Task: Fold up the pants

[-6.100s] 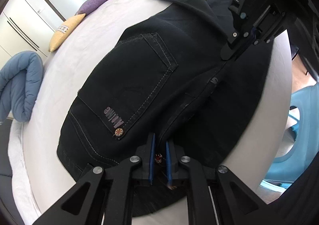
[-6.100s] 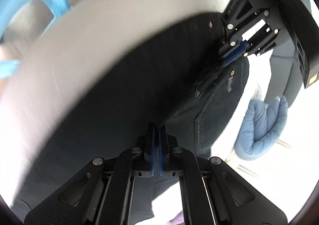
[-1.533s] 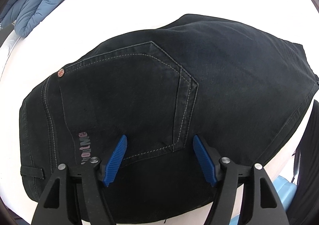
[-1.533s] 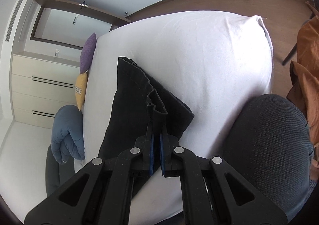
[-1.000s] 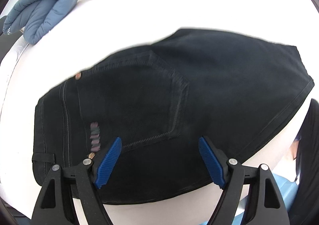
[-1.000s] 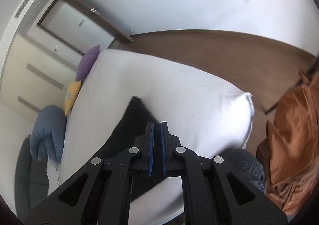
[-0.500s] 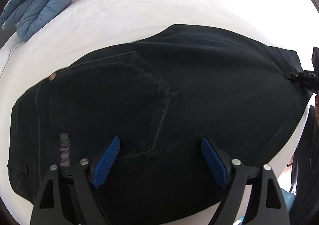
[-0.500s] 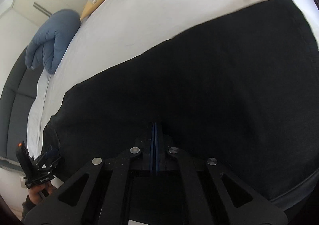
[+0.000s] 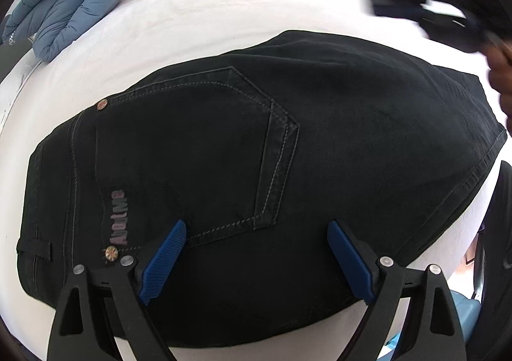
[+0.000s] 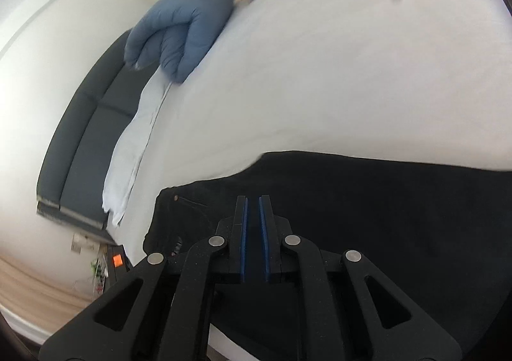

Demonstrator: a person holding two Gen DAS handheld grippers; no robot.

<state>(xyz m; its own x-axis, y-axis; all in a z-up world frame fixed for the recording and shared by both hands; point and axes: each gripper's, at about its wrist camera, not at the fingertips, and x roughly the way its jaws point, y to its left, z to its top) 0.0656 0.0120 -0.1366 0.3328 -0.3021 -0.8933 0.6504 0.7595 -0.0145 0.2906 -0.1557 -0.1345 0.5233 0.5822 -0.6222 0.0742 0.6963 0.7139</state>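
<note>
**Pants folded on the bed**

I see the black pants (image 9: 288,153) lying folded on the white bed (image 9: 198,19), back pocket up. My left gripper (image 9: 256,262) hovers over their near edge, jaws spread wide and opening, nothing between them. My right gripper (image 10: 252,233) sits above the pants too, jaws nearly together but opening a slit, gripping nothing.

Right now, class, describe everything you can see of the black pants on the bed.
The black pants are dark denim, folded into a compact stack lying flat on the white bed. A back pocket with pale stitching faces up, with copper rivets and a pinkish logo beside it. A hemmed edge runs along the right side. Neither set of jaws grips them.
</note>
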